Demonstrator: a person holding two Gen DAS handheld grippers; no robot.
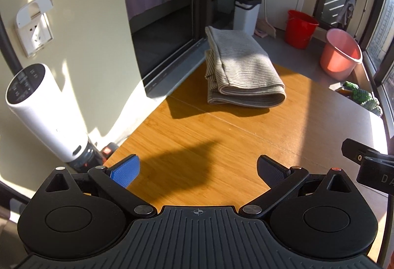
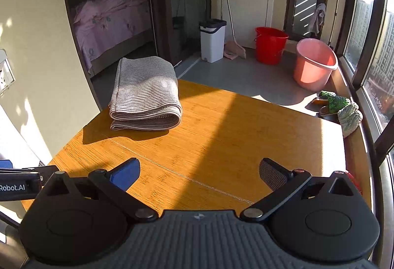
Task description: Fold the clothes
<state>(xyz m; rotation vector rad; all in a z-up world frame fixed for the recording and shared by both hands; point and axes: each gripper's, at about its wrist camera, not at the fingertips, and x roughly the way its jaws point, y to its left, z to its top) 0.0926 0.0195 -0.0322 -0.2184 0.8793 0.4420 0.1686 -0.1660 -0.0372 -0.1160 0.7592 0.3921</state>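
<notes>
A striped grey-and-white garment (image 1: 240, 69) lies folded into a thick rectangle at the far left part of the wooden table (image 1: 197, 136). It also shows in the right wrist view (image 2: 145, 94), far left on the table (image 2: 221, 126). My left gripper (image 1: 198, 170) is open and empty, above the near part of the table, well short of the garment. My right gripper (image 2: 199, 171) is open and empty too, near the table's front edge, to the right of the left one.
A white cylindrical appliance (image 1: 44, 111) stands left of the table by the wall. On the floor beyond are a white bin (image 2: 213, 40), a red bucket (image 2: 269, 47) and a pink bucket (image 2: 315, 63). Slippers (image 2: 339, 109) lie by the window at right.
</notes>
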